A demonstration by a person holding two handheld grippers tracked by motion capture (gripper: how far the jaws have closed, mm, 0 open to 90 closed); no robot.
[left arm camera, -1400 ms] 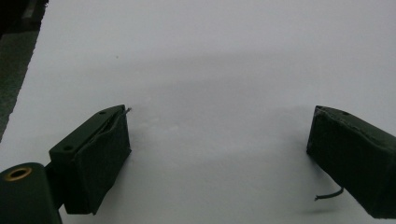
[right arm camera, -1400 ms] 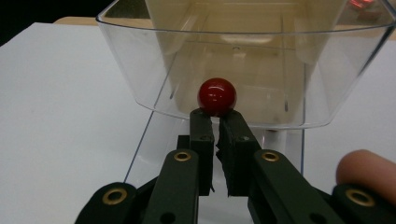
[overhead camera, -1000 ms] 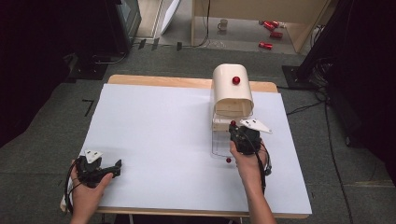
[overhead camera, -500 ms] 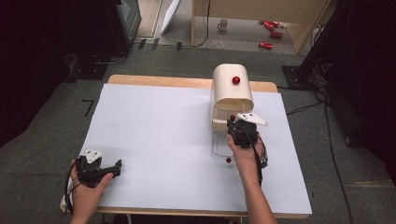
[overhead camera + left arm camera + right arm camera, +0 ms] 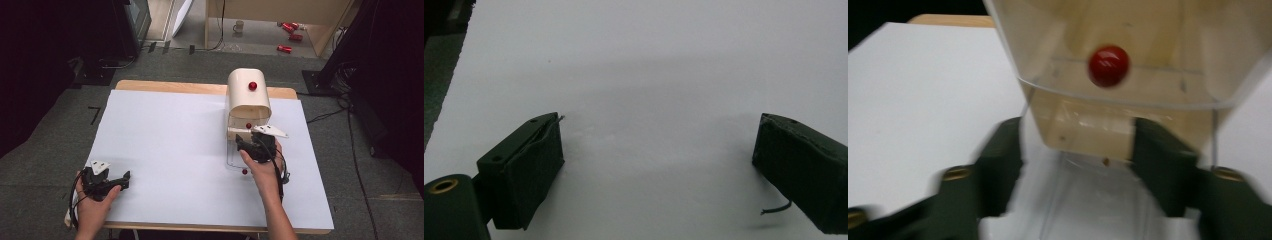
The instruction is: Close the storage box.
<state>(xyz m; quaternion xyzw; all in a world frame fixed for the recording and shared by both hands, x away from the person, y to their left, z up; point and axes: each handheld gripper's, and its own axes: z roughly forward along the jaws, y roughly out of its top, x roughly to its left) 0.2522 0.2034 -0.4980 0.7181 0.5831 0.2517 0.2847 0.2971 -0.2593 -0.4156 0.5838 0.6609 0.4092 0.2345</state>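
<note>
- Bread box (image 5: 248, 100) stands on the far right part of the white table (image 5: 175, 140), its front towards you. The entries below run from your edge outward.
- Left gripper (image 5: 122, 179): it rests at the near left corner, well apart from the box. Its jaws are spread wide over bare tabletop, with nothing between them.
- Lower clear door (image 5: 232, 159): it lies flat on the table in front of the box, with its red knob (image 5: 244, 171) at the edge nearest you, just beside your right hand (image 5: 262, 167).
- Right gripper (image 5: 252, 142): it sits over the flat door with its tips at the mouth of the box. Its jaws have just been opening and now stand apart on either side of the front of the wooden base, without pressing on it. The right gripper view is blurred, so fine contact cannot be read.
- Upper clear flap (image 5: 1128, 55): it hangs over the opening and carries a second red knob (image 5: 1108, 65), just above and beyond your jaws. A third knob (image 5: 252, 86) sits on the curved cream hood, farthest from you.
- Step in hand, as a judgement — release after a grasp at the front of the box.
- Next move, as a judgement — raise the right gripper to the flap's knob, centre the jaws on it and close gently, since the knob is small and round and could slip.
</note>
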